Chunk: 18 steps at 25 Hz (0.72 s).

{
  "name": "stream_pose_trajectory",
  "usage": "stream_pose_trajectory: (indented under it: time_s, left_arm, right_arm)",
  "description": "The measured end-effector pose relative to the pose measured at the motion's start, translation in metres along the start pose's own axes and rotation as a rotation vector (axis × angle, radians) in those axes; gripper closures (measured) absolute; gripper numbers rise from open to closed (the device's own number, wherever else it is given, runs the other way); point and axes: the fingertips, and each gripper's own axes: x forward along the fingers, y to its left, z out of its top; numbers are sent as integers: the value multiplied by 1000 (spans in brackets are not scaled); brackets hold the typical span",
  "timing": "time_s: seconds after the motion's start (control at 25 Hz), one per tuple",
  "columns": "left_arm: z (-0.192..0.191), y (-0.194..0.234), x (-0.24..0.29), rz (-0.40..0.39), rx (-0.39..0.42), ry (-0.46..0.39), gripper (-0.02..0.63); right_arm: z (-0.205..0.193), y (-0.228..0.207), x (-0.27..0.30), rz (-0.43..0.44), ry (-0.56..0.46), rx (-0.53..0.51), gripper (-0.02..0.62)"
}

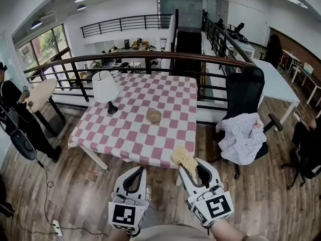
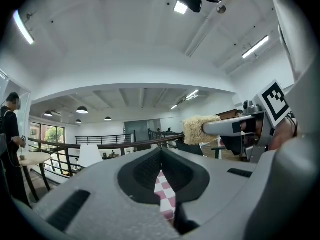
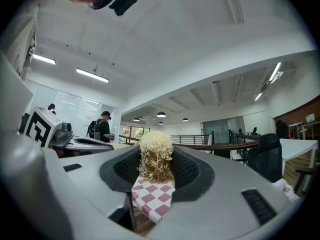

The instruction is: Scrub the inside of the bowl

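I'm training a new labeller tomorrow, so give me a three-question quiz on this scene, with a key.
1. What does the right claw hold?
A) a spoon
B) a fibrous scrubber
C) nothing
2. True or false: the left claw is gripping the bowl.
3. Fill in: the bowl stands on the pink-and-white ____ tablecloth, to the right of the white lamp.

Key
1. B.
2. False: the left claw is shut on nothing, and the bowl stands untouched on the table.
3. checked.
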Motion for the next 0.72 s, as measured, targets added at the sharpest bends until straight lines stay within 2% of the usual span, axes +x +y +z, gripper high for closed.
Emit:
stream_pose_trajectory:
  time_s: [0.12,0.32,0.56,0.72]
  left_arm:
    - [5,8,16,-21,-5,-12,592]
    - [-1,35,41,-31,-9,52,592]
    - [-5,74,84,-70,-33,24,592]
    - [-13,108,123,-101,-27,49,591]
  right_arm:
    - [-5,-7,15,-8,9,-6,434]
    - [-14,-13,50,-18,25,-6,434]
    - [-24,-25,106,-45,45,11,434]
    - [-27,-32,154,-59,69,8,434]
